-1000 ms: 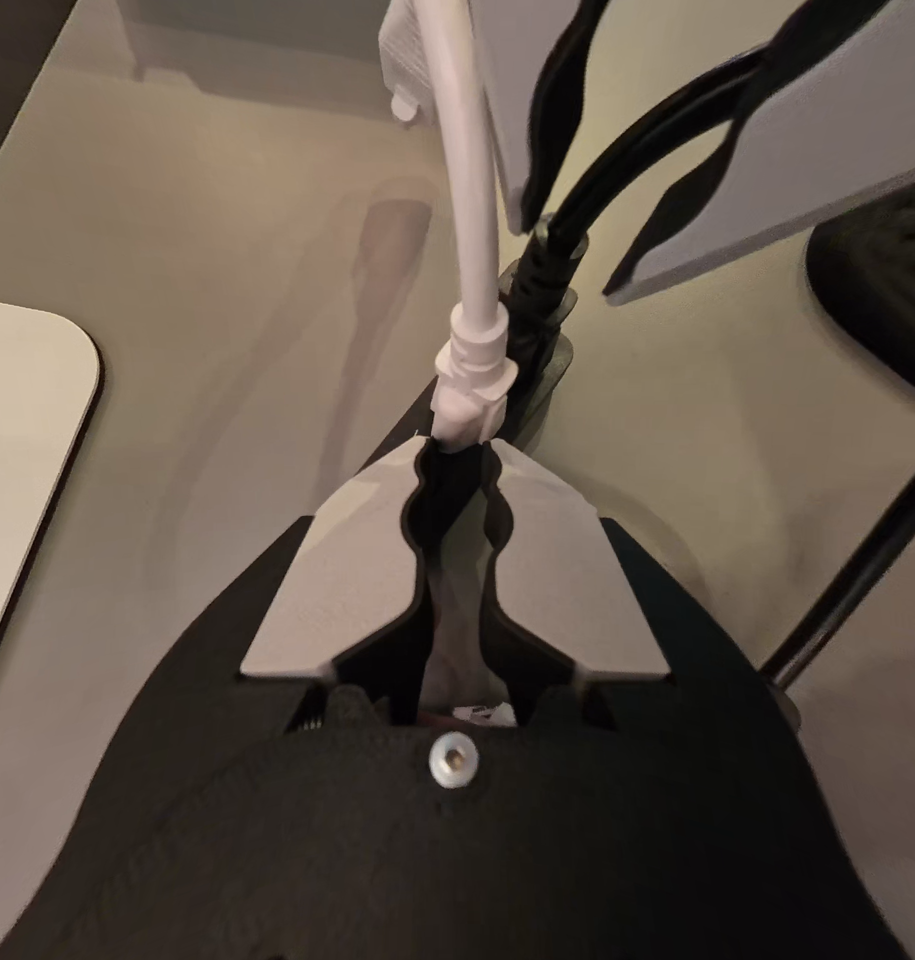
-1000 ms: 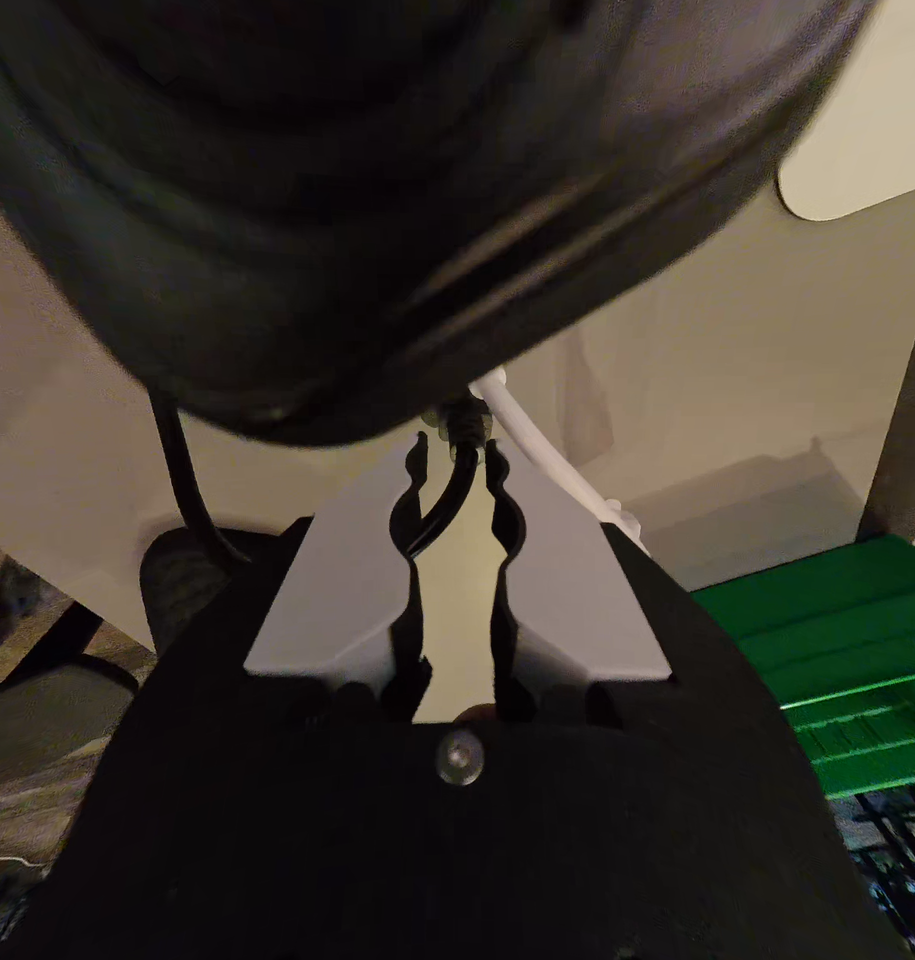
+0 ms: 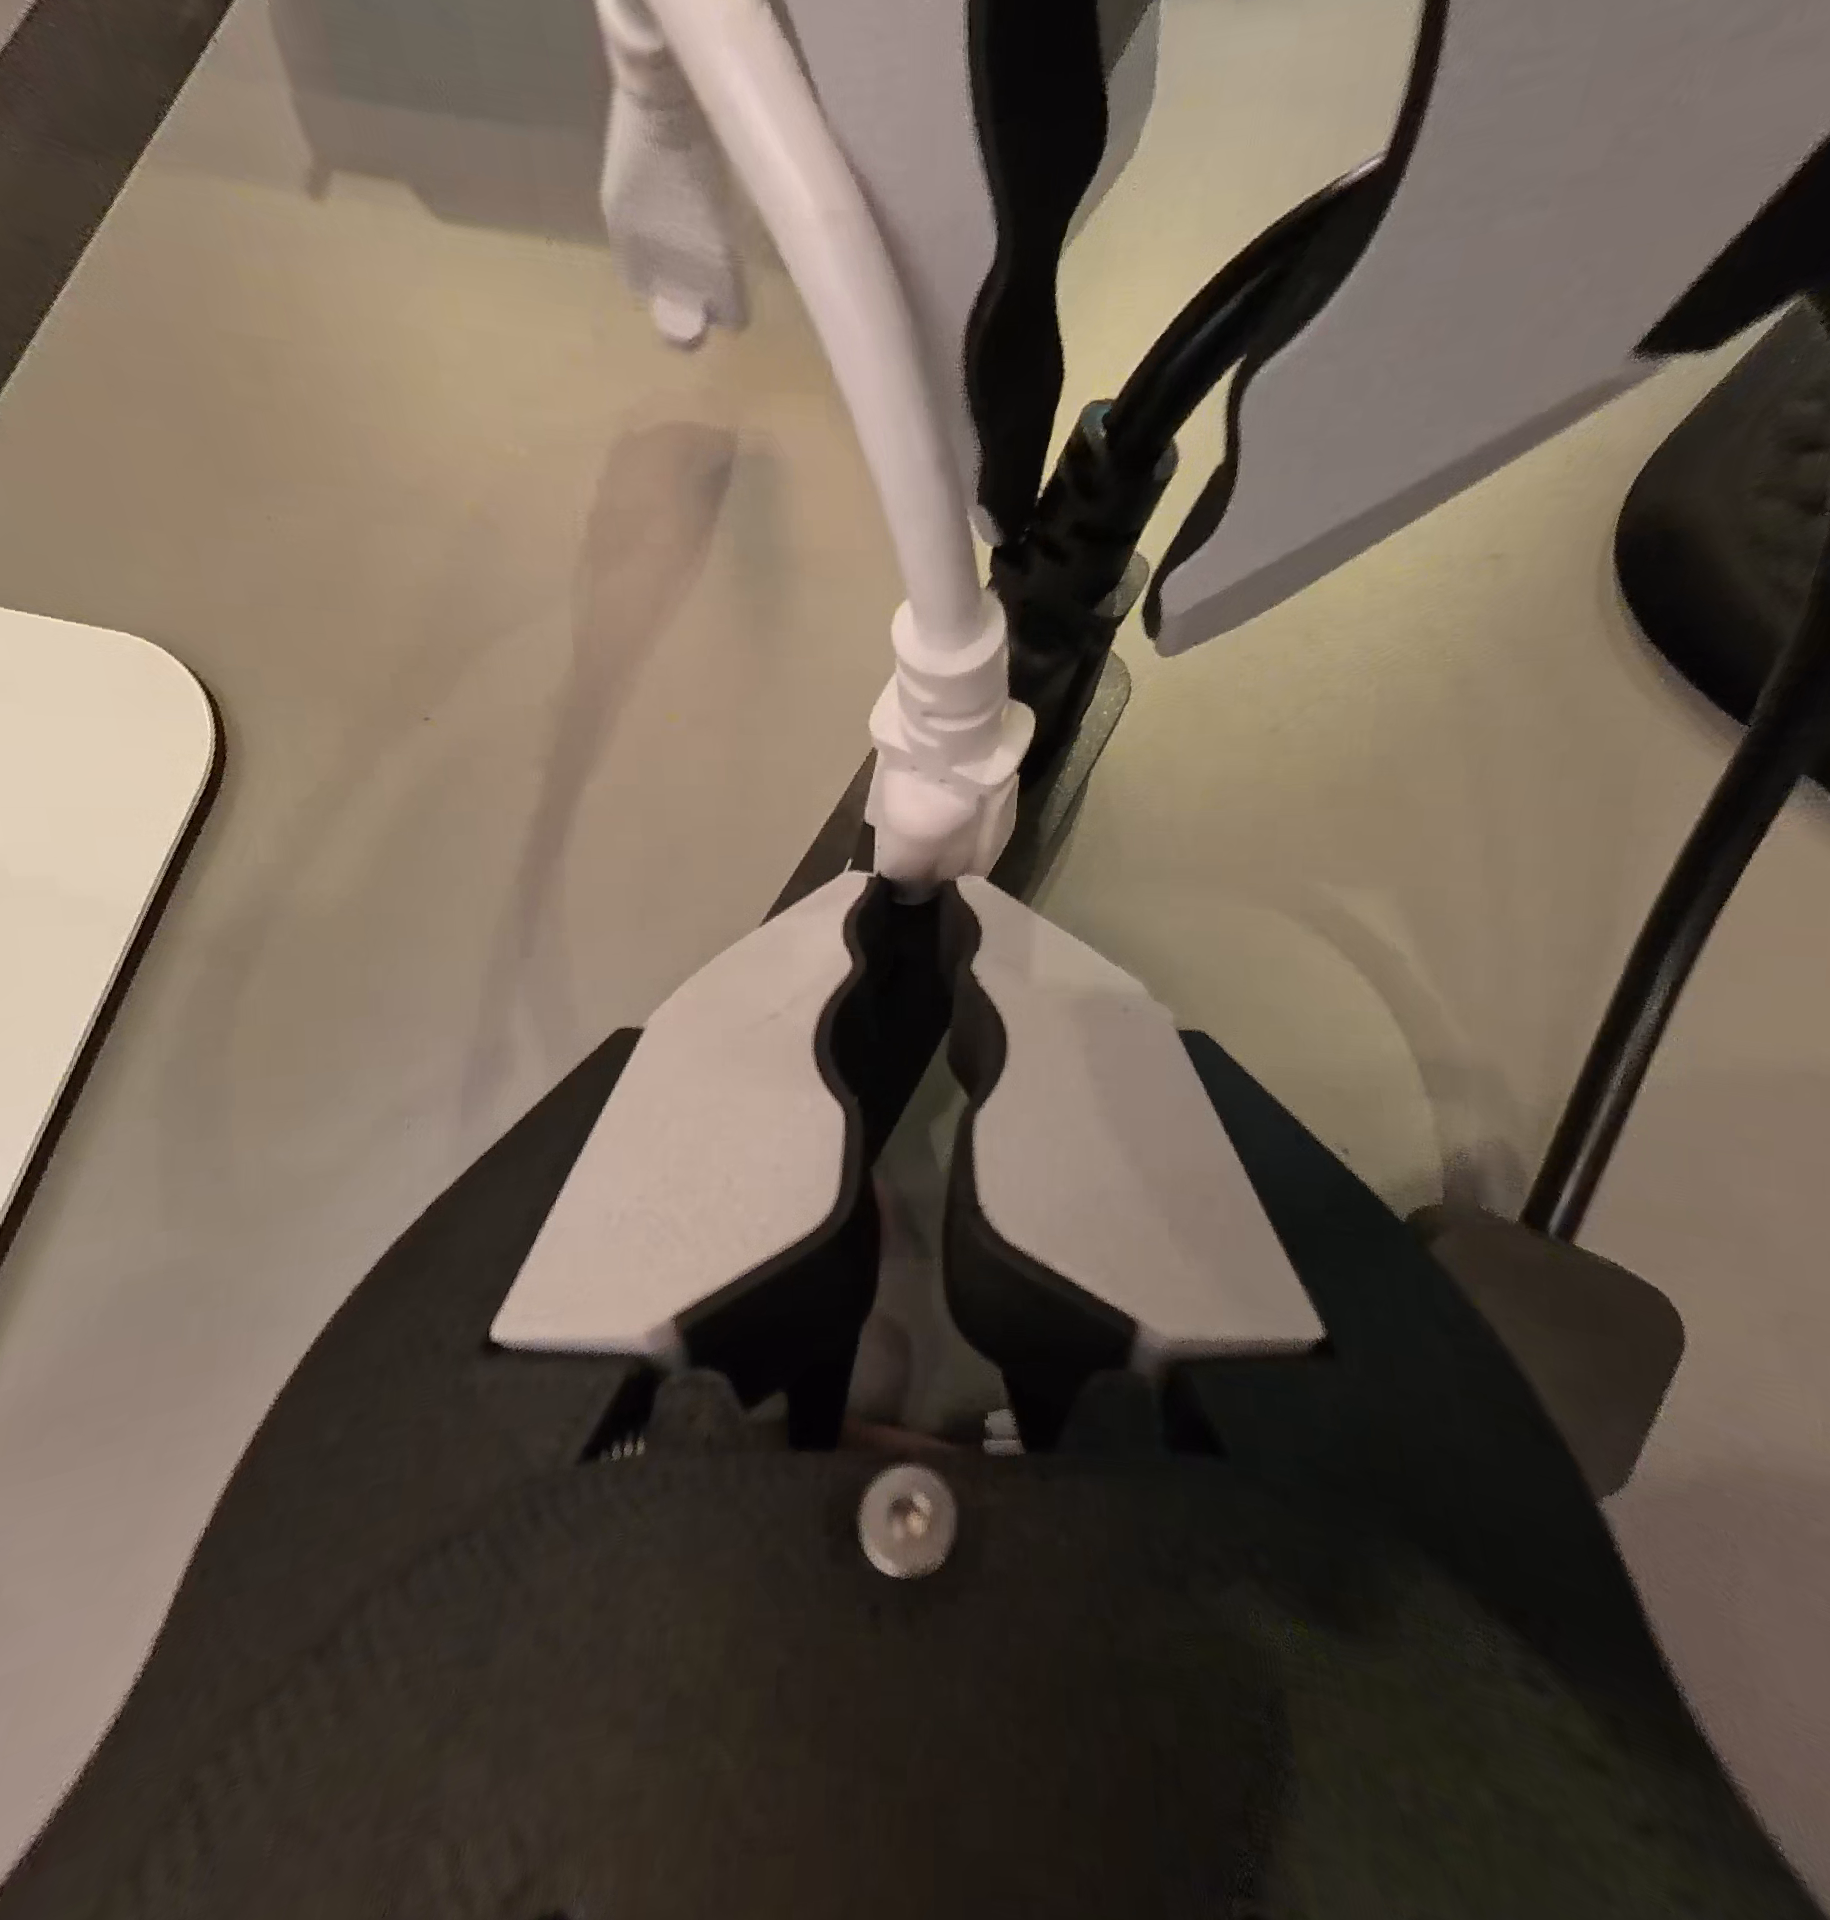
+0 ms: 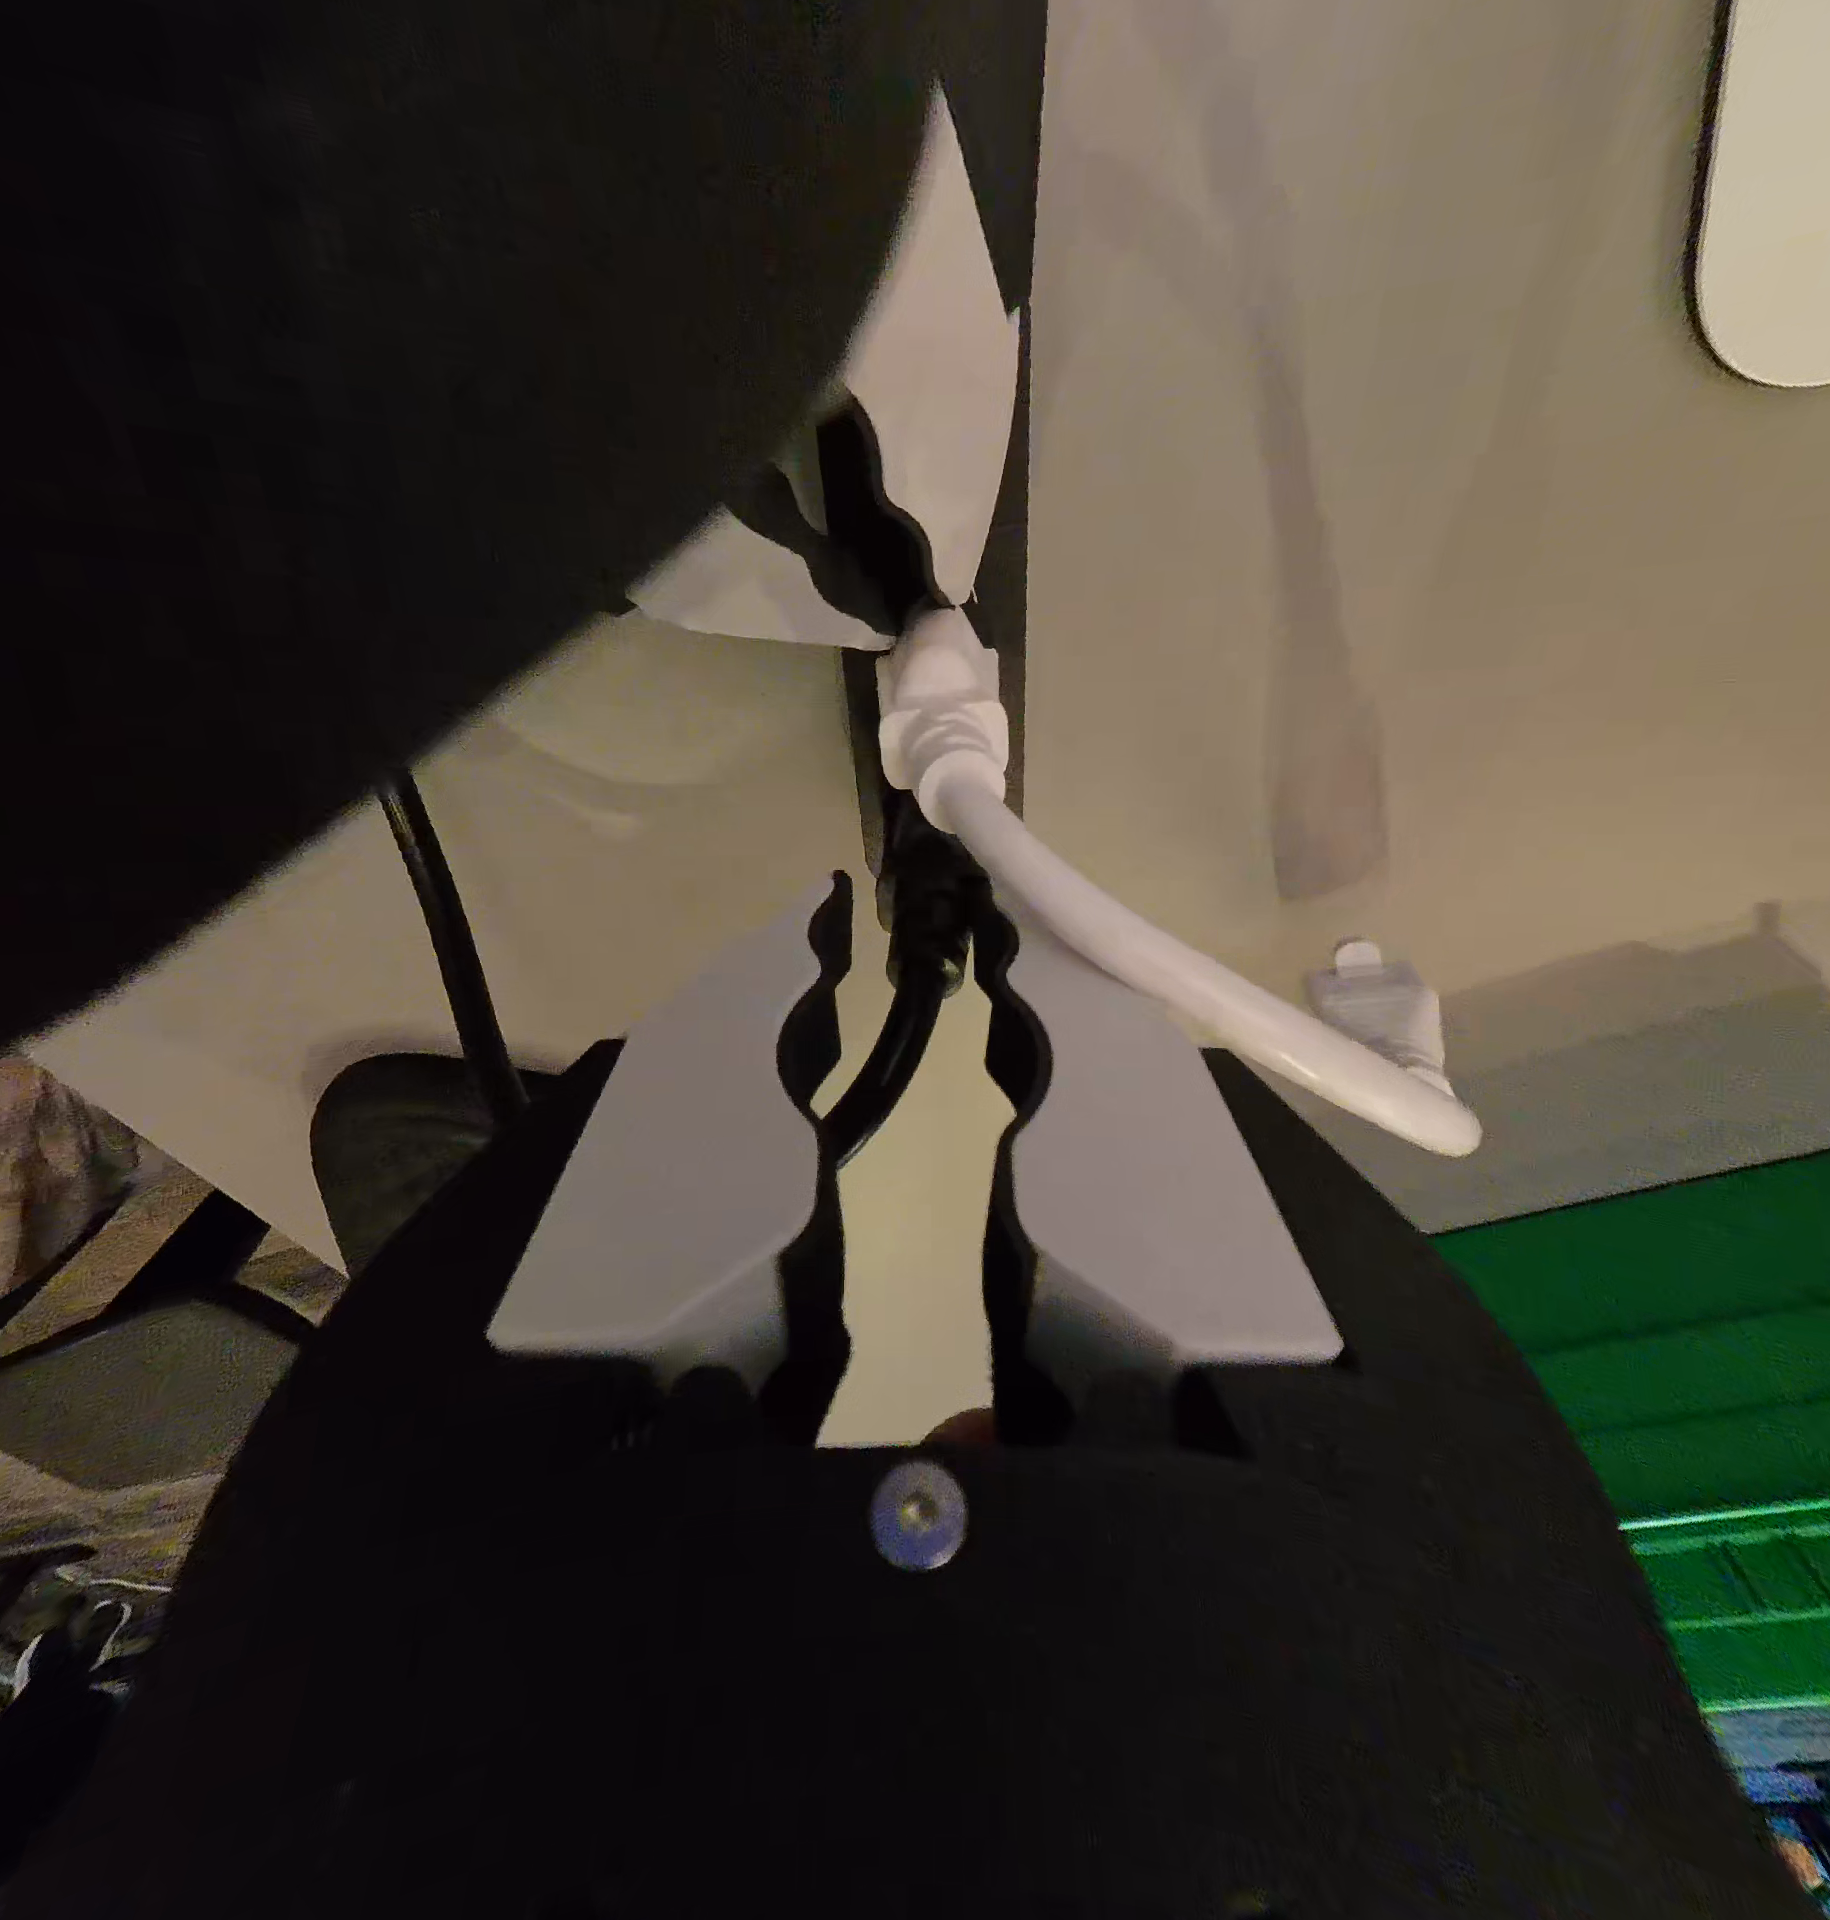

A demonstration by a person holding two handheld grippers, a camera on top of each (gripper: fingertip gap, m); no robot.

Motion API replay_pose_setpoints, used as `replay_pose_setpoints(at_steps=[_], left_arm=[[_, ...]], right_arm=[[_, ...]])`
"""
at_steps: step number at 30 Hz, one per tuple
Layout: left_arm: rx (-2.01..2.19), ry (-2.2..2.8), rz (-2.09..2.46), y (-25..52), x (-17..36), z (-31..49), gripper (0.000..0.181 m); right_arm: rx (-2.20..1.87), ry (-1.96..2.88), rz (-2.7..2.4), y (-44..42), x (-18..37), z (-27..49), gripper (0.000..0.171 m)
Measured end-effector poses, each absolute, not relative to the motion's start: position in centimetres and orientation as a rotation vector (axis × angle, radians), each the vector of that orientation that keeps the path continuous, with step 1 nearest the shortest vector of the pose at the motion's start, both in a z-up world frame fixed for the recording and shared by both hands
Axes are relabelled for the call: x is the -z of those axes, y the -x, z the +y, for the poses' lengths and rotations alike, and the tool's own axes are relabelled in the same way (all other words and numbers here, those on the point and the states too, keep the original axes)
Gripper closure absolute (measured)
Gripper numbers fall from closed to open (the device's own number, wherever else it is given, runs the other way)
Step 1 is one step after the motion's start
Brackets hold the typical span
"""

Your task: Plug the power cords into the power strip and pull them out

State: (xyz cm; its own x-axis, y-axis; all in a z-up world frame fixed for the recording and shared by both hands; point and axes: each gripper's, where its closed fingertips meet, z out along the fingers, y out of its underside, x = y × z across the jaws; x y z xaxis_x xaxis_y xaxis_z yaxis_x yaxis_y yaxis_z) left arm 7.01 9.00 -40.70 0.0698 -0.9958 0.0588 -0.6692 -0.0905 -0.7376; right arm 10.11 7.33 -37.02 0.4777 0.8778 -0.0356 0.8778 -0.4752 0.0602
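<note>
My left gripper (image 3: 916,899) pinches nearly shut on the white moulded plug (image 3: 942,769), seated in the black slim power strip (image 3: 1072,727). Just beyond it sits the black rubber plug (image 4: 926,914); my right gripper (image 4: 916,914) brackets it, half-open, contact unclear. Both bodies are stiff: grip there, not the floppy cords.

Light level: dim, warm yellowish cast in both views.
Shadows: soft, broad smears on the pale tabletop (image 3: 391,540); a long faint one right of the white cord (image 4: 1150,956).
Dark masses: the black gripper bodies show almost no surface detail.
Blur: upper edges of the left wrist view smeared; the green crate (image 4: 1700,1403) soft.
Distortion: wide-angle bending toward the edges.
</note>
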Motion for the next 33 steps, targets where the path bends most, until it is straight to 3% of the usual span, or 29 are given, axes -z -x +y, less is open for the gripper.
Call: replay_pose_setpoints(at_steps=[1,8,13,15,17,21,25,29,33], left_arm=[[0.796,1.818,1.651,-7.0,40.7,9.0,0.172],[0.826,1.813,1.647,-7.3,40.7,8.8,0.173],[0.816,1.791,1.653,-7.4,40.7,8.7,0.172],[0.806,1.789,1.655,-7.4,40.7,8.6,0.173],[0.812,1.774,1.659,-7.5,40.7,8.4,0.175],[0.782,1.735,1.678,-7.6,40.7,8.3,0.178],[0.797,1.731,1.68,-7.7,40.6,8.3,0.181],[0.776,1.722,1.684,-7.9,40.6,8.4,0.181],[0.742,1.698,1.696,-7.9,40.6,8.3,0.181]], right_arm=[[0.001,-2.635,1.57,-10.1,37.0,7.4,0.152],[0.194,-2.745,1.4,-10.4,37.1,7.2,0.138],[0.062,-2.686,1.392,-11.4,37.7,6.4,0.104],[0.038,-2.736,1.434,-11.3,38.2,7.1,0.117],[0.075,-2.775,1.43,-11.2,39.8,7.2,0.142],[0.071,-2.801,1.514,-11.3,40.8,7.4,0.143],[0.047,-2.691,1.502,-12.3,40.0,6.5,0.123],[-0.004,-2.686,1.576,-12.9,39.9,7.2,0.149],[-0.002,-2.683,1.654,-12.9,40.0,7.3,0.149]])
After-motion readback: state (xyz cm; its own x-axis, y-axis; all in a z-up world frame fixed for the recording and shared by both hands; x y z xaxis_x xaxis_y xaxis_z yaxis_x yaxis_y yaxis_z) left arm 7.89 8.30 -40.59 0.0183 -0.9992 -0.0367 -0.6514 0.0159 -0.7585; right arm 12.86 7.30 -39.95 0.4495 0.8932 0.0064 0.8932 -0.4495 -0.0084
